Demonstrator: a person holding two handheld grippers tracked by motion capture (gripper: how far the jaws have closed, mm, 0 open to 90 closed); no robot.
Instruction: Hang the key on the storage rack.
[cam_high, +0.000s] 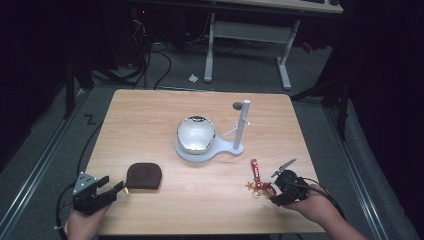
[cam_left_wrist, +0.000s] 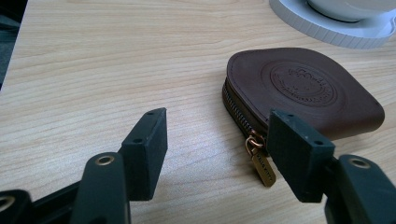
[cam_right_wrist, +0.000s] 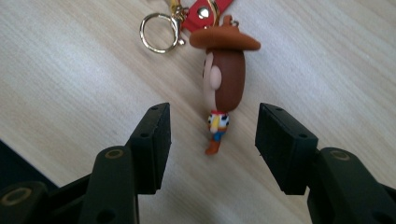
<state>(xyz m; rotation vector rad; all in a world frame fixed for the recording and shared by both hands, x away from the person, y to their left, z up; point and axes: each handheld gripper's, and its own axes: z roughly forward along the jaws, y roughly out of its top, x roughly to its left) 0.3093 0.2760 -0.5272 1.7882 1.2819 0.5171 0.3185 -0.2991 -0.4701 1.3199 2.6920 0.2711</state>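
Two tongs, one keychain, one pouch.

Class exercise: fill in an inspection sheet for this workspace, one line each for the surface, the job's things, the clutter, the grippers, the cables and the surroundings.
Surface: light wooden table, bare grain, no spills seen.
Job's things: cowboy figure keychain with red strap and gold ring, lying flat; brown zipped pouch, closed.
Clutter: shiny bowl on a white stand with an upright post.
Grippers: left hand-held gripper open, near the pouch's zip pull; right hand-held gripper open, pads clear of the keychain between them.
Cables: black cable trailing off the table's left edge.
Surroundings: dark room, grey floor, white desk frame behind.
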